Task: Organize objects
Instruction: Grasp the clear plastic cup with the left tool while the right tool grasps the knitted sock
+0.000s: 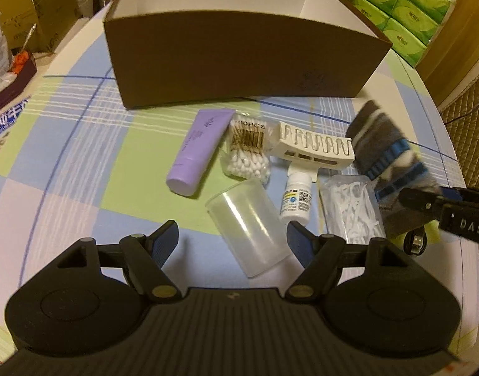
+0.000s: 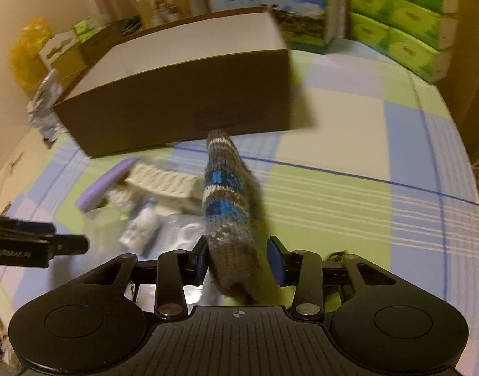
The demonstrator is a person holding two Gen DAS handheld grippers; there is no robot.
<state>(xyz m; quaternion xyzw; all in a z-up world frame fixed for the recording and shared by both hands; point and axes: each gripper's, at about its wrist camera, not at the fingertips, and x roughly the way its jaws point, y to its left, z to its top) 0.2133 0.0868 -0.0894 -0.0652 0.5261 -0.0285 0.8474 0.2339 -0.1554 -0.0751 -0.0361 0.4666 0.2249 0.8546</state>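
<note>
Checked cloth in blue, green and white covers the table (image 1: 67,144); green tissue packs (image 1: 405,15) stacked behind.

Left wrist view: my left gripper (image 1: 231,238) hangs with jaws spread wide, nothing held, a clear plastic cup (image 1: 249,225) lying on its side between them. Beyond it: purple tube (image 1: 198,150), bag of cotton swabs (image 1: 247,153), white comb-like piece (image 1: 316,148), small white bottle (image 1: 297,200), bag of floss picks (image 1: 352,210). The brown box (image 1: 239,62) looks empty as far as visible.

Right wrist view, blurred: my right gripper (image 2: 238,257) carries a striped knitted sock (image 2: 227,203), lifted, pointing toward the box. Left pad touches; right pad's contact I cannot tell. Step in hand, I judge: carrying the sock boxward. Next: clear the near wall, then release.
</note>
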